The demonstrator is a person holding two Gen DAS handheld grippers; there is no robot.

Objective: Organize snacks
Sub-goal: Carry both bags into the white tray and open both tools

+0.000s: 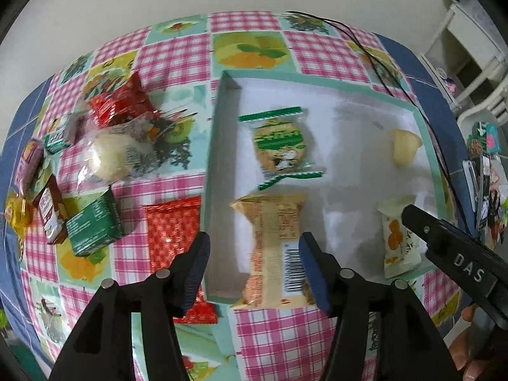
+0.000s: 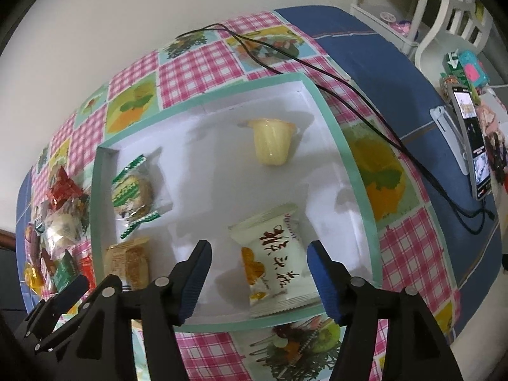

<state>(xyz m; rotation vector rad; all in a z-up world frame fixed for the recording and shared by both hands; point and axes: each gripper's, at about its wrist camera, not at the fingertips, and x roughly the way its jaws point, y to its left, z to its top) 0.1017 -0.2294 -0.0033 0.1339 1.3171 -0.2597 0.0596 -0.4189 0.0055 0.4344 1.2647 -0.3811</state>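
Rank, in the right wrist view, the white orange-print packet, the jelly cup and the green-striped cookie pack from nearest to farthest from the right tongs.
1. White orange-print packet: lying in the box directly between the open right tongs.
2. Green-striped cookie pack: by the box's left wall, up and left.
3. Jelly cup: near the box's far wall.

The last two are fairly close to call.

Pink-checked tablecloth (image 1: 171,57), mint-rimmed white tray (image 2: 358,171), pale yellow jelly cup (image 2: 273,141)
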